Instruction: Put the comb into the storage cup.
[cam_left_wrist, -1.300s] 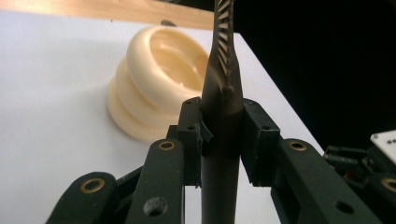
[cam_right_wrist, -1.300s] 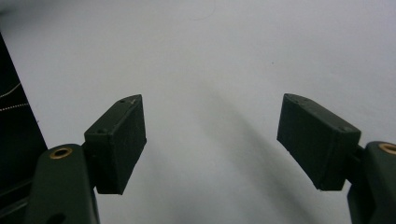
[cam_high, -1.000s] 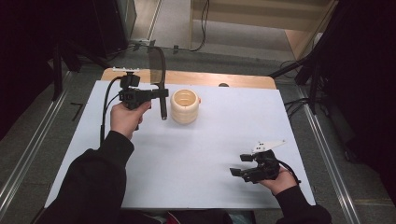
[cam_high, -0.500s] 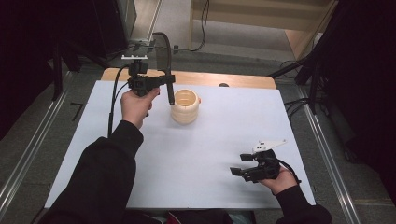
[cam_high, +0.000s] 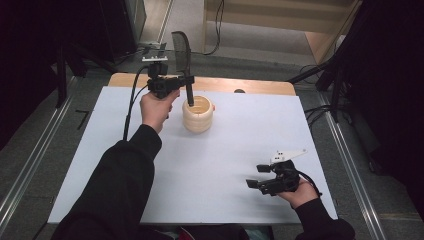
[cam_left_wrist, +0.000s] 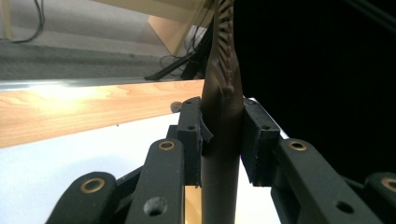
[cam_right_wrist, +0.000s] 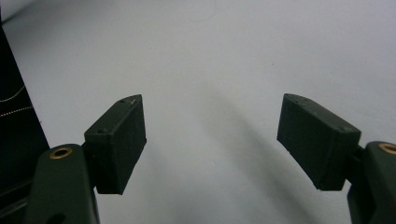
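Observation:
A dark brown comb (cam_high: 183, 52) stands upright, teeth up, and my left gripper (cam_high: 186, 80) is shut on its handle. The left gripper view shows both pads pressing the comb (cam_left_wrist: 224, 93) from either side, in my left gripper (cam_left_wrist: 222, 142). The handle's lower tip hangs at the open top of a pale wooden cup (cam_high: 198, 120) at the far middle of the white table (cam_high: 240, 140). My right gripper (cam_high: 256, 176) rests low at the near right, held by a hand, jaws wide apart. Bare white surface lies between the jaws of my right gripper (cam_right_wrist: 210, 135).
A wooden strip (cam_high: 250, 86) runs along the table's far edge, with a small dark round spot (cam_high: 240, 91) on it. Metal rails (cam_high: 35, 150) flank the table on both sides. Cables lie on the floor beyond.
My left hand has carried the comb to the right and farther back, from beside the cup to over its mouth. The right gripper has stayed put.

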